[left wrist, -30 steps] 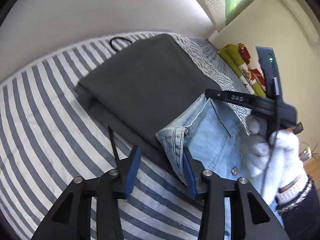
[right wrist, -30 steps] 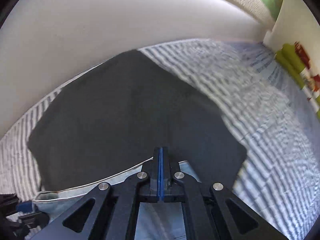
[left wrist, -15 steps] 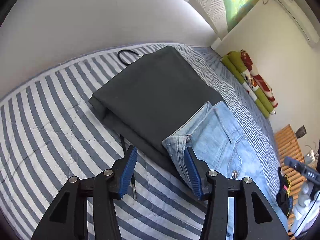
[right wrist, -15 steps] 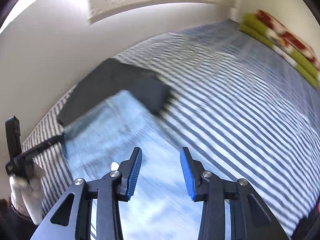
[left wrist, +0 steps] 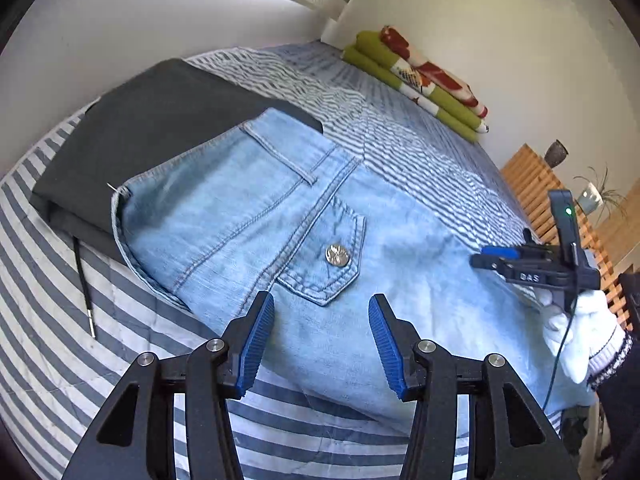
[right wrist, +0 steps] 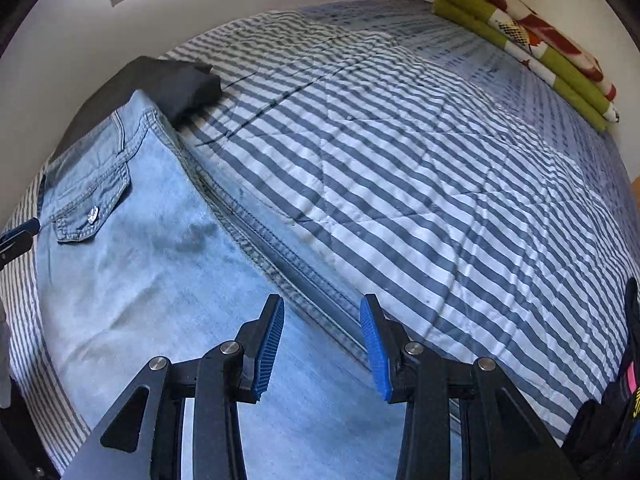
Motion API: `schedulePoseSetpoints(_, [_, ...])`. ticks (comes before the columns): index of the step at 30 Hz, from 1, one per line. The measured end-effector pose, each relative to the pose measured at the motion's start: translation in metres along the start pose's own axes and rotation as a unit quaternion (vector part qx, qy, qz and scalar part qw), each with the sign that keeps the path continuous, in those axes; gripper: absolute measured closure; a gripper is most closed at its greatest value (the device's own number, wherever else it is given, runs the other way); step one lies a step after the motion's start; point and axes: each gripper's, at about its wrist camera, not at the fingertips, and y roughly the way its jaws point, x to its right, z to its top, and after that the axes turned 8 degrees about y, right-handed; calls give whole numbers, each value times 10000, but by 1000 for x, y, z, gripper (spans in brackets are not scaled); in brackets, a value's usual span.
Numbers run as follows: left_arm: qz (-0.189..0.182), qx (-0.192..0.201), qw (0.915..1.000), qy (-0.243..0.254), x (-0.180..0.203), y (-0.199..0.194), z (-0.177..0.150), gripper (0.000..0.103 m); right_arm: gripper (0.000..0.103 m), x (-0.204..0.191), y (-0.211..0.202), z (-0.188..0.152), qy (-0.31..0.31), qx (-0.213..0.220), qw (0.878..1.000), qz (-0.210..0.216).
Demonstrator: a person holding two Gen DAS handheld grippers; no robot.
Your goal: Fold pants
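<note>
The pants [left wrist: 280, 220] are seen spread above the left gripper [left wrist: 321, 340] and the right gripper [right wrist: 322, 348]; both pairs of fingers are held apart, nothing clamped.

Jeans [left wrist: 248, 216] are lying on the bed [right wrist: 420, 168], their waist overlapping a folded cloth [left wrist: 152, 120] behind them; blankets [left wrist: 416, 80] are sitting stacked along the far wall.

"das" on right gripper [left wrist: 496, 260]

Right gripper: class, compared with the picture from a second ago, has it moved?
Yes. The right gripper has moved off the folded dark cloth, back along the jeans toward the legs, and its jaws stand open now.
</note>
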Motion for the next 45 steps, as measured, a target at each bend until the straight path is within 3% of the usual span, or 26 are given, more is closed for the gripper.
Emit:
schedulePoseSetpoints(3, [-9,-63,10000,-32,-3,5,-2,50,67,-10,15,6,-40,-13,9999,132])
schedulePoseSetpoints(5, [-56,-86,9999,-57,-6,6,-2,50,90,-21,20,7,-178,-43,9995,253])
schedulePoseSetpoints(9, [-16,-105,9999,18,-5,9,-2,50,96,-36,12,4,-551,177,9981,-196])
schedulePoseSetpoints(13, [-1,-102,9999,134,-4,5,-6,50,96,-26,7,25,-319,545,9973,-380])
schedulePoseSetpoints(15, [8,-120,9999,102,-4,4,-6,50,96,-31,34,29,-366,124,9986,-358])
schedulePoseSetpoints(17, [-47,-114,9999,66,-3,1,-7,50,93,-39,44,24,-556,-3,9964,-647])
schedulePoseSetpoints(21, [-200,-135,9990,366,8,-12,-14,47,83,-26,-6,16,-2,276,9992,-298])
schedulePoseSetpoints(24, [-268,-325,9972,620,21,-18,-30,47,83,-23,-60,-16,161,483,9986,106])
schedulePoseSetpoints(27, [-539,-605,9946,654,35,-16,-56,47,83,-41,-89,-68,178,319,9981,494])
schedulePoseSetpoints(31, [-744,-1166,9831,1200,64,6,-90,47,83,-74,-89,-142,36,24,9971,760])
schedulePoseSetpoints(34, [-477,-1008,9816,1548,79,14,-97,48,83,-88,-78,-176,-25,-172,9968,777])
schedulePoseSetpoints(35, [-525,-1012,9817,1527,82,17,-94,49,83,-92,-71,-184,-45,-285,9965,787])
schedulePoseSetpoints(37, [-831,-1025,9830,1278,82,22,-84,91,83,-100,-60,-195,-58,-398,9962,771])
schedulePoseSetpoints(41, [-1241,-813,9861,746,82,21,-53,92,83,-102,-46,-190,26,-295,9976,619])
schedulePoseSetpoints(45, [-1457,-607,9857,591,85,16,-24,93,83,-98,-51,-175,180,-12,9977,653])
